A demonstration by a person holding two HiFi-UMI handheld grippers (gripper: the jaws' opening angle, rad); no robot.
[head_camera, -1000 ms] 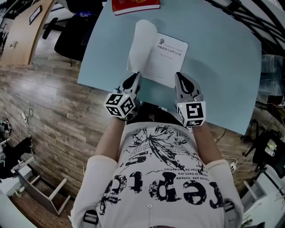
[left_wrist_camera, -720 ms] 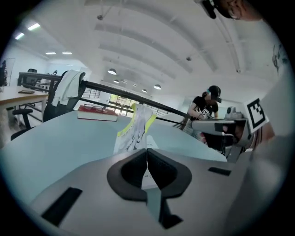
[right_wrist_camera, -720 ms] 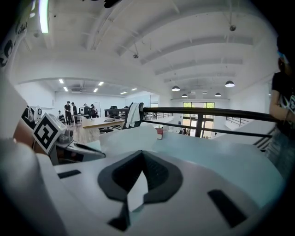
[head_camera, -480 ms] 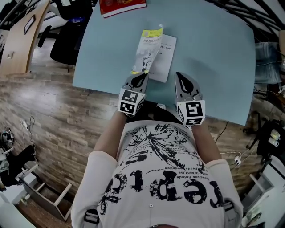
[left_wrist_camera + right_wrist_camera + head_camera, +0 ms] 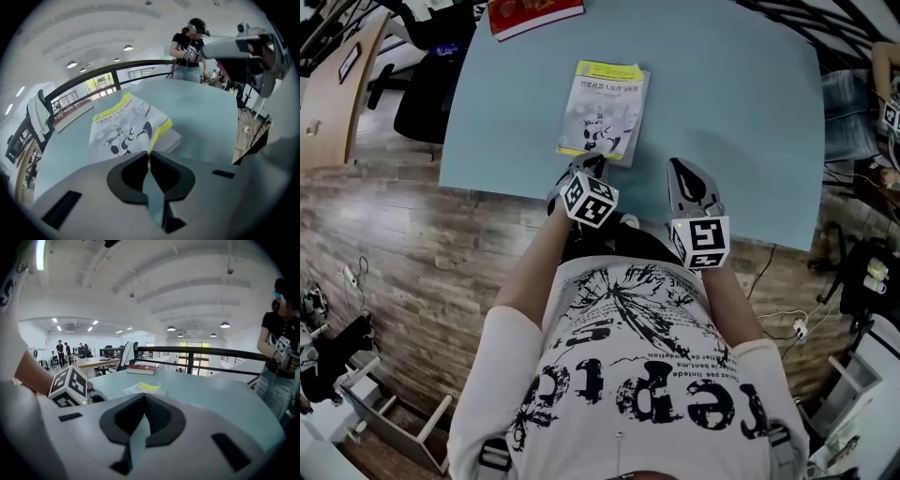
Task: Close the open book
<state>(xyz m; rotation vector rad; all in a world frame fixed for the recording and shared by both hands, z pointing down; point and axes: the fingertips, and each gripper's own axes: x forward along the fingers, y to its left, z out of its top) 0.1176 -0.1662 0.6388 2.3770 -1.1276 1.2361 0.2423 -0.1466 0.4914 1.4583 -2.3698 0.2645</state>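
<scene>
Book (image 5: 602, 110) on the blue table (image 5: 741, 112), toward the near edge, front cover (image 5: 119, 124) up and all but closed. Long axis pointing away from the person, a touch skewed, with the short near edge facing the jaws. Left gripper (image 5: 598, 161) right at that near edge, clearly the nearer of the two. Tips pressed together, and by the left gripper view pinched on the yellow-trimmed near corner of the front cover, holding it slightly up off the page block. Right gripper (image 5: 679, 165) off to the book's right and apart from it, jaws closed on nothing. Likely next: lower that corner along the line of the left jaws, let go, maybe press flat. Risk if released high: cover springing back up. Red book (image 5: 534, 11) at the far edge, well apart, not involved.
</scene>
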